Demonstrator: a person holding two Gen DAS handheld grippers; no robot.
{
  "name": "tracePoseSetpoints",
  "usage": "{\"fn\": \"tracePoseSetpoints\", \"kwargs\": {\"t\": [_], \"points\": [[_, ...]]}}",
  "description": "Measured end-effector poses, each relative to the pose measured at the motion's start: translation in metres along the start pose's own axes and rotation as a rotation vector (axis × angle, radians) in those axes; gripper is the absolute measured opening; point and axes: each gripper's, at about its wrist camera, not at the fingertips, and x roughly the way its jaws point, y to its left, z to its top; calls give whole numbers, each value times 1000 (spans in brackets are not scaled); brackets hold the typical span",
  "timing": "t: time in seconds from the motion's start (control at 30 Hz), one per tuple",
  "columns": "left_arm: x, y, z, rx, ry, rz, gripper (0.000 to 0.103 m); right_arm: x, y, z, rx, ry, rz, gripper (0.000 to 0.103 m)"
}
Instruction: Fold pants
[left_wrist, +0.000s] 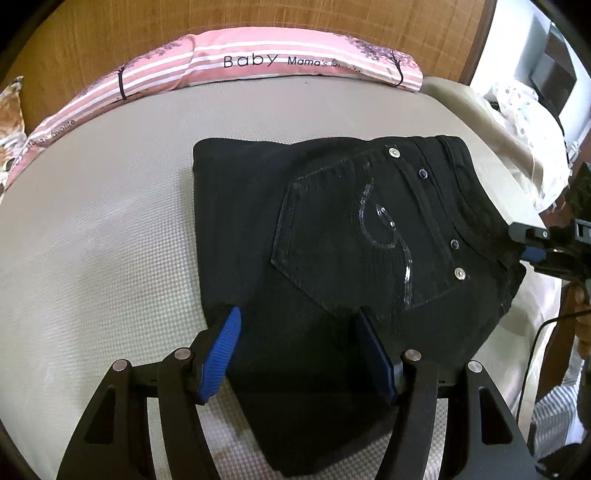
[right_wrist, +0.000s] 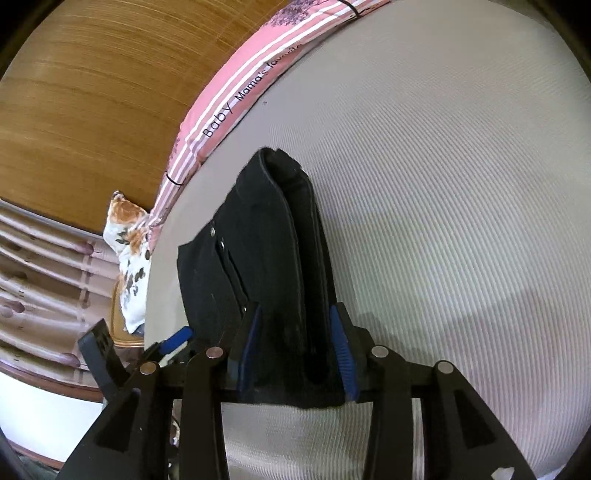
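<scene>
We are working near the end of the fold, by our judgement: the black pants (left_wrist: 332, 236) are lying as a compact folded bundle in the middle of the bed (left_wrist: 103, 221), back pocket and sequin swirl facing up. Our left hand-held gripper (left_wrist: 299, 350) is hovering with its blue pads spread wide over the lower edge of the bundle, gripping nothing. Our right hand-held gripper (right_wrist: 295, 350) is straddling the thick waistband end; the stacked layers are filling the gap between its pads and appear to be clamped there (in the left wrist view it is entering at the right edge of the frame, touching the fabric). The pink striped pillow (left_wrist: 258, 62) is lying along the top. Next we are likely needing to release the right side and press the stack flat, keeping the layers aligned.
</scene>
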Motion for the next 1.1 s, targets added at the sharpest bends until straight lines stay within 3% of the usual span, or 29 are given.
{"fn": "tracePoseSetpoints", "kwargs": {"t": [0.5, 0.6, 0.7, 0.93, 1.1], "points": [[-13, -1, -14, -10, -1, 85, 65, 2, 25, -15, -94, -49, -126, 37], [-12, 1, -14, -14, 6, 87, 66, 1, 23, -16, -92, -52, -143, 22], [-11, 5, -16, -24, 14, 78, 66, -7, 24, -16, -71, -65, -139, 16], [-11, 13, -23, -6, 37, 84, 67, -21, 34, -27, -74, -83, -153, 13], [-9, 22, -27, -31, 39, 57, 70, -9, 16, -31, -16, -62, -161, 13]]}}
